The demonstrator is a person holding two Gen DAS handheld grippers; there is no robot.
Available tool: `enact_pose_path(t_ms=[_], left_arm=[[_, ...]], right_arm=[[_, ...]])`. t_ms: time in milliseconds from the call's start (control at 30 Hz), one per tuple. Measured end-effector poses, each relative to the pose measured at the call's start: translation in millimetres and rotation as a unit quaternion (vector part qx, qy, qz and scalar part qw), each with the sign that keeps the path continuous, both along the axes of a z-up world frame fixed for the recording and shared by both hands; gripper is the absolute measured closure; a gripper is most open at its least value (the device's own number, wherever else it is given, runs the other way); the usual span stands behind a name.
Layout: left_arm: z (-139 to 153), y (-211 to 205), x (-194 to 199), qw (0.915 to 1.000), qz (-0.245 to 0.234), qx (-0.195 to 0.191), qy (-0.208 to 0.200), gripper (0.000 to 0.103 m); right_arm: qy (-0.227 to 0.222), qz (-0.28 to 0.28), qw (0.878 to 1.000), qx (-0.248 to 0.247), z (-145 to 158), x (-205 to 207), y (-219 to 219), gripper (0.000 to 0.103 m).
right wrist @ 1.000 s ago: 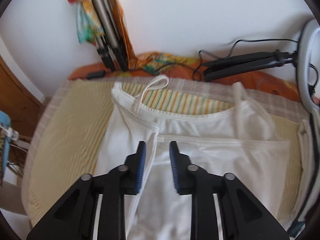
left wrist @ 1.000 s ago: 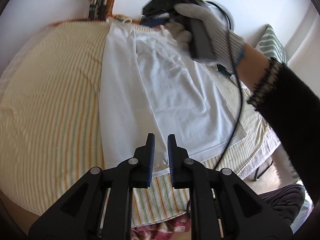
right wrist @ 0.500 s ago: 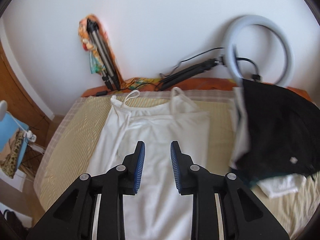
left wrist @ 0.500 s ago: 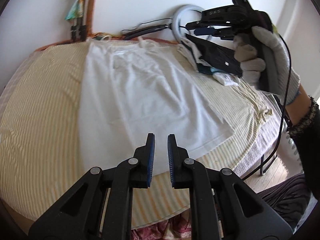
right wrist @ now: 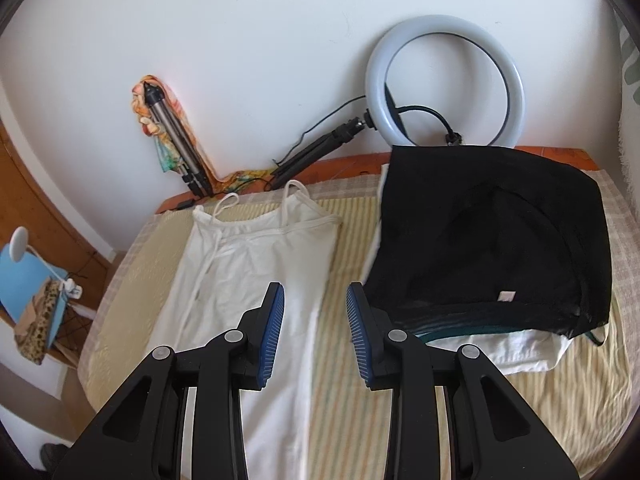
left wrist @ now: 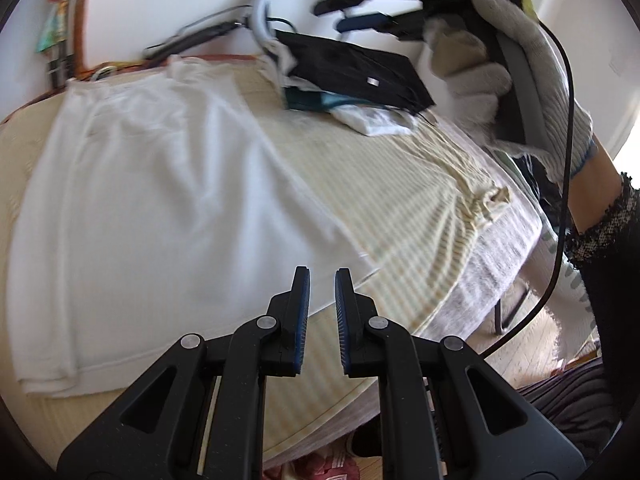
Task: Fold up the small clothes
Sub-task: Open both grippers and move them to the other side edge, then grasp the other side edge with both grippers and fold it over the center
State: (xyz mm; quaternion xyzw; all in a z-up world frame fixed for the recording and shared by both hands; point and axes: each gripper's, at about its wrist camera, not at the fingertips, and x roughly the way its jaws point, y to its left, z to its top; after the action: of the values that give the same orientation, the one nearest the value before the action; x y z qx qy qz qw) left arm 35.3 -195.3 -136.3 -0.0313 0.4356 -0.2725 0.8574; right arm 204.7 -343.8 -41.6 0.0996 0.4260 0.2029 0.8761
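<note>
A white strappy top [left wrist: 152, 184] lies flat on the striped bed cover, folded lengthwise along its left side; it also shows in the right wrist view [right wrist: 256, 272]. My left gripper [left wrist: 321, 280] hovers over the top's hem near the bed's front edge, jaws a small gap apart with nothing between them. My right gripper [right wrist: 315, 296] is open and empty, raised above the top's right edge. It also shows in the left wrist view [left wrist: 384, 12], held high by a gloved hand [left wrist: 516, 68].
A pile of folded clothes with a black garment on top [right wrist: 492, 252] lies at the back right of the bed. A ring light [right wrist: 446, 80] and tripods [right wrist: 176, 140] lean on the wall. The bed's edge [left wrist: 460, 304] drops to the floor at right.
My right gripper has pulled back and up from the top's neckline and opened wider. My left gripper has shifted right along the hem.
</note>
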Motion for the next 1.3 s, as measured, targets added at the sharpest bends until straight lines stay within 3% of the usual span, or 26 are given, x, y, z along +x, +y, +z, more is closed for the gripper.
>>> enact_pose_path(t_ms=[167, 233, 300, 500, 600, 667, 700, 733, 1067, 1300], left_arm=[[-5.9, -27.4, 1.4, 0.9993, -0.032, 0.016, -0.005, 0.091], [-10.4, -34.3, 1.3, 0.9989, -0.04, 0.023, -0.004, 0.073], [-13.0, -38.1, 1.8, 0.9988, -0.043, 0.022, -0.003, 0.065], [-23.5, -51.8, 7.4, 0.9964, -0.037, 0.076, -0.007, 0.065], [-27.7, -49.8, 16.5, 0.9966, -0.022, 0.079, -0.003, 0.066], [-27.2, -46.4, 23.2, 0.9977, -0.013, 0.066, 0.001, 0.075], [-27.3, -45.5, 25.4, 0.9978, -0.011, 0.065, 0.001, 0.09], [-27.7, -43.6, 28.3, 0.9981, -0.008, 0.061, 0.002, 0.097], [-8.9, -1.4, 28.7, 0.9981, 0.045, -0.036, 0.022, 0.1], [-5.9, 16.9, 30.7, 0.9956, 0.063, -0.065, 0.025, 0.1]], right_arm=[[0.001, -0.003, 1.0, 0.016, -4.3, 6.6, -16.3, 0.072], [0.003, -0.003, 1.0, 0.022, -7.6, 9.9, -18.2, 0.072], [0.003, 0.003, 1.0, 0.022, -11.6, 11.5, -15.6, 0.072], [0.015, 0.029, 0.999, 0.015, -28.4, 13.9, 1.1, 0.072], [0.026, 0.041, 0.999, 0.018, -38.3, 14.5, 8.4, 0.072], [0.036, 0.041, 0.998, 0.027, -45.6, 17.2, 10.0, 0.072], [0.046, 0.042, 0.997, 0.037, -51.3, 19.1, 11.3, 0.072], [0.055, 0.044, 0.996, 0.047, -55.7, 21.5, 13.7, 0.072], [0.13, 0.03, 0.987, 0.09, -92.0, 70.7, 47.2, 0.072], [0.138, -0.033, 0.99, -0.022, -102.6, 113.7, 70.6, 0.072]])
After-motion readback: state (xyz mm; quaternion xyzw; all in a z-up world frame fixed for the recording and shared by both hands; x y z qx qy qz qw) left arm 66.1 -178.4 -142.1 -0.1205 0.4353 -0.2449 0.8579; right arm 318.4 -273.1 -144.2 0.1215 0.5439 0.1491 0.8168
